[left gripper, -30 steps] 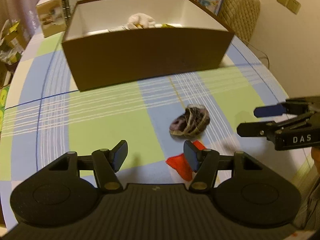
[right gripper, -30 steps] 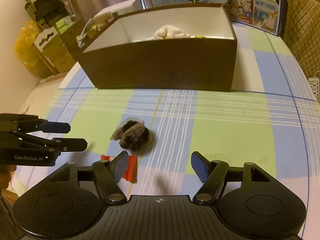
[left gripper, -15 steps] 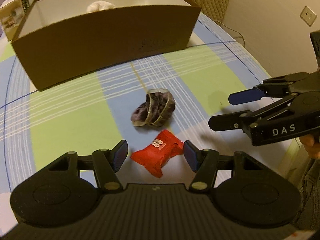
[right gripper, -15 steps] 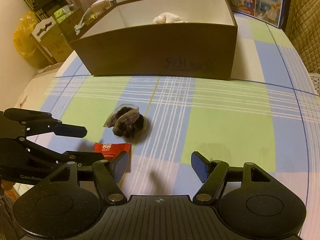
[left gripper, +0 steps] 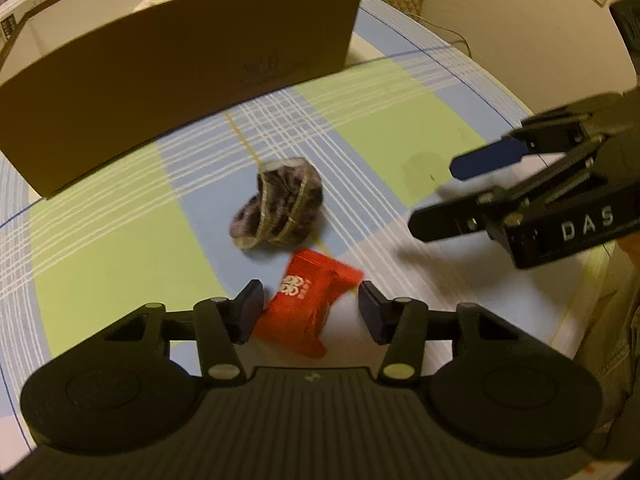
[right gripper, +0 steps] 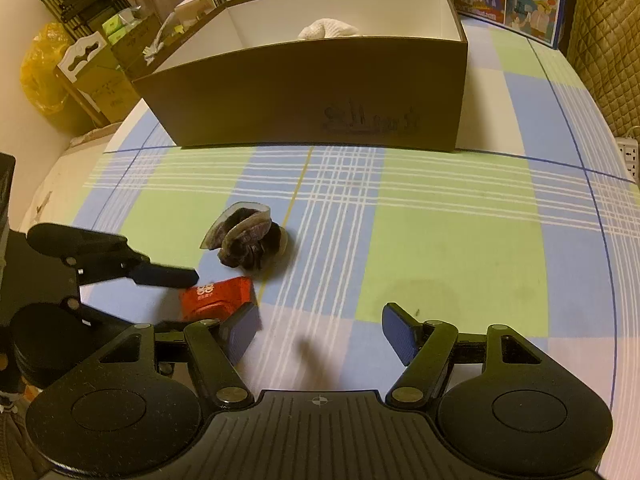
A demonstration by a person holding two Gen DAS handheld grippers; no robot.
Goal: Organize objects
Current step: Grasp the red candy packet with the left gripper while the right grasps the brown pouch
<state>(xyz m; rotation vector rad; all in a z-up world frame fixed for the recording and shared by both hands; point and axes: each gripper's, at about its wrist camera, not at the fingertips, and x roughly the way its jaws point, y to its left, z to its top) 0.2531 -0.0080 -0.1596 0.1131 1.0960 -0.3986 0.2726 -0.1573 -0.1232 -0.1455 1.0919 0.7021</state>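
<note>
Jaws of left gripper (left gripper: 311,307) spread around red packet (left gripper: 310,306), right gripper (right gripper: 320,330) likewise spread.

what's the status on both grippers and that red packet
Left gripper open, straddling red foil snack packet on table. Right gripper open, empty. Rolled dark patterned sock lies just beyond packet.

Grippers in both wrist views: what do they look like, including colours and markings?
Both are matte black handheld units with round side housings and linkage arms. The left gripper and right gripper have dark blue pads on their fingers. The right one reads "DAS" in white on its side.
</note>
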